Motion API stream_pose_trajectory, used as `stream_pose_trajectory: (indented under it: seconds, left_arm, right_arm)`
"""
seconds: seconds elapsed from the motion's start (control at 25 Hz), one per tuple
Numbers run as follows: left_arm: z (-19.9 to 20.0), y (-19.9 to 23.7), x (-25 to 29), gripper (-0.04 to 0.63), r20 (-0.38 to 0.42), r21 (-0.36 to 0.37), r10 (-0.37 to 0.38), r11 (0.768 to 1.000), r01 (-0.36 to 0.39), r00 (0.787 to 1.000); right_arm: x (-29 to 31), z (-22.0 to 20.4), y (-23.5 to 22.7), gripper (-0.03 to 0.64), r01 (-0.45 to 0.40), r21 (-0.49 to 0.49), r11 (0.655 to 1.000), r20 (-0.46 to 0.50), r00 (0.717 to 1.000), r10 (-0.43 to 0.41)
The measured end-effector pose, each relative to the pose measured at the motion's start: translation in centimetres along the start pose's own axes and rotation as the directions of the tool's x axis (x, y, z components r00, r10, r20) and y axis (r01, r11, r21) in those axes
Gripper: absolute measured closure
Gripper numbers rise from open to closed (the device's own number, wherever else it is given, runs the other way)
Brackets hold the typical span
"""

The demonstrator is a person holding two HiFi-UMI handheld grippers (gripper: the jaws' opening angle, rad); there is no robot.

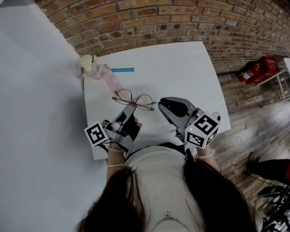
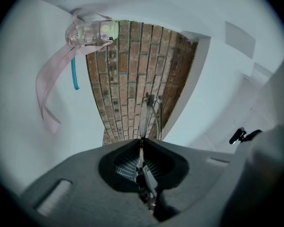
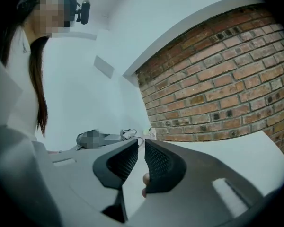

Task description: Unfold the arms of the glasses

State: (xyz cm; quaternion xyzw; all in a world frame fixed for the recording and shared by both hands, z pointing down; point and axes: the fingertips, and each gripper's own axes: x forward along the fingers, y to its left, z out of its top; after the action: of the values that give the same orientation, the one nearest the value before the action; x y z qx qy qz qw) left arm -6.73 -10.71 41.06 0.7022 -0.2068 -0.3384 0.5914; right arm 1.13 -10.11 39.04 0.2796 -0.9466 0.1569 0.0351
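Observation:
Thin-rimmed round glasses (image 1: 134,99) lie on the white table (image 1: 183,71) just ahead of both grippers. My left gripper (image 1: 131,108) is shut on one thin metal arm of the glasses. In the left gripper view that arm runs between the closed pads (image 2: 141,145) and the glasses frame (image 2: 152,111) stands beyond the tips. My right gripper (image 1: 163,104) hovers just right of the glasses, apart from them. Its jaws stand a narrow gap apart with nothing between them (image 3: 142,143). The glasses (image 3: 130,135) show small to its left.
A pink see-through pouch with a ribbon (image 1: 97,69) and a blue stick (image 1: 122,70) lie at the table's far left corner. A brick wall (image 1: 183,13) backs the table. Red fire extinguishers (image 1: 257,70) sit on the floor at right.

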Motion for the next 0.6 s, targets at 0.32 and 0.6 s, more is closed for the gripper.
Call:
stream_pose_trajectory:
  seconds: [0.32, 0.6]
  left_arm:
    - [-0.6, -0.1, 0.3, 0.574, -0.031, -0.033, -0.026, 0.999, 0.024, 0.999]
    - [-0.9, 0.0, 0.4, 0.574, -0.058, -0.072, -0.053, 0.996, 0.049, 0.997]
  right_arm:
    - [0.2, -0.1, 0.9, 0.568, -0.068, 0.005, 0.998, -0.021, 0.997, 0.068]
    - [0.3, -0.5, 1.5, 0.569, -0.124, 0.024, 0.992, -0.032, 0.992, 0.124]
